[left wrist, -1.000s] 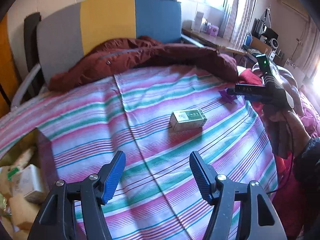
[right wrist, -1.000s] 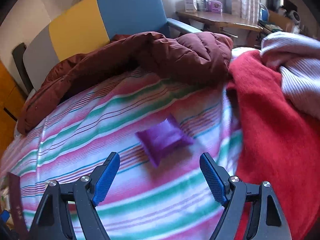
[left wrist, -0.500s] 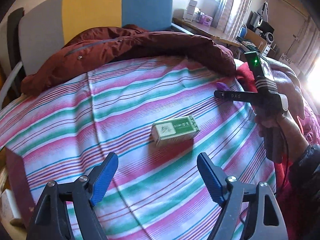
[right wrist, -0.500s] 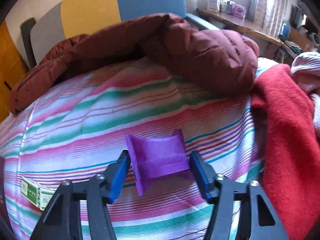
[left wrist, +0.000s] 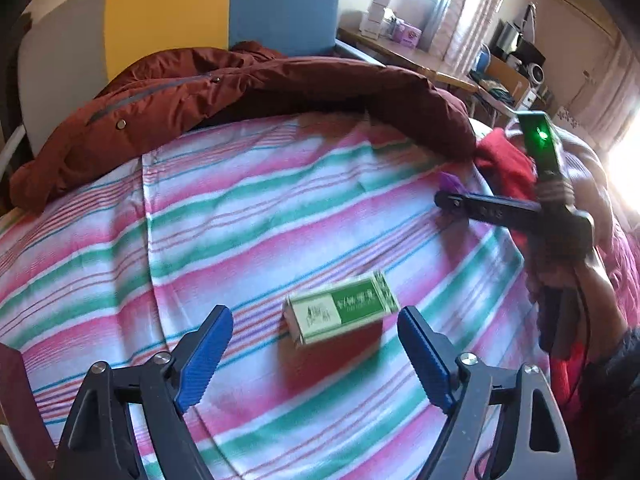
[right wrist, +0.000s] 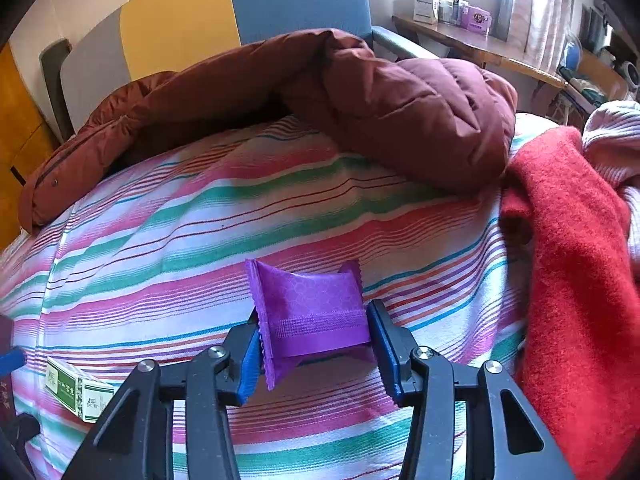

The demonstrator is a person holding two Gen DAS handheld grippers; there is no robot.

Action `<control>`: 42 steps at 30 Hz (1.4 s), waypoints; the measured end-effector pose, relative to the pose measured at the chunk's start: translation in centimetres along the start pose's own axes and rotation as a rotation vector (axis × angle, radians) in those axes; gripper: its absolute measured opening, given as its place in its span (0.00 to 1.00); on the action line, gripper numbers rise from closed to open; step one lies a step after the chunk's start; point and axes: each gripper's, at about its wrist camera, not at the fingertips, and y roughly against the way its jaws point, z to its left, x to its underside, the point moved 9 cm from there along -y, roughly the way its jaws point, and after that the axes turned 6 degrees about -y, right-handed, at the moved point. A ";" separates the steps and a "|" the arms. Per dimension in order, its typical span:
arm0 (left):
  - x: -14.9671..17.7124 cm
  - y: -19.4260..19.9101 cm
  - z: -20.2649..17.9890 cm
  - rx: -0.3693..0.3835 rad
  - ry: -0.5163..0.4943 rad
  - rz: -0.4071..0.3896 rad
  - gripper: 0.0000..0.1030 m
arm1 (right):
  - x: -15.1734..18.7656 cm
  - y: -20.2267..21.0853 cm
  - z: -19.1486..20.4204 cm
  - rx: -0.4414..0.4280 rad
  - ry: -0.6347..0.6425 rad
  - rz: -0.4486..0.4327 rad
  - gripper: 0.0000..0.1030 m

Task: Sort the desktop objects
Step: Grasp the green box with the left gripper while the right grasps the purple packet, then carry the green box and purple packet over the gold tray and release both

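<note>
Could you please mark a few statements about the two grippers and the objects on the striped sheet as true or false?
1. The right gripper is clamped on the purple packet. True.
2. The left gripper holds the green box. False: its jaws stand wide open, the box lying ahead between them, untouched.
3. The green box rests on the red blanket. False: it lies on the striped sheet.
4. A maroon jacket lies beyond the packet. True.

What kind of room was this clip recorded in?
Most likely a bedroom in a home: the work surface is a bed with a striped sheet, a padded headboard stands behind a quilted coat, and a cluttered desk sits by a curtained window.
</note>
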 end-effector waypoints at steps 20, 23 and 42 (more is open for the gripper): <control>0.1 -5.8 -3.0 0.001 -0.445 0.116 0.38 | -0.4 0.7 2.0 -0.047 0.046 0.000 0.45; 0.2 -5.5 -3.2 0.042 -0.398 0.101 0.29 | -0.4 0.6 2.3 -0.052 0.049 -0.002 0.45; 3.0 3.7 1.8 -0.063 -0.006 -0.048 0.29 | 1.6 3.6 11.2 -0.313 0.222 -0.012 0.45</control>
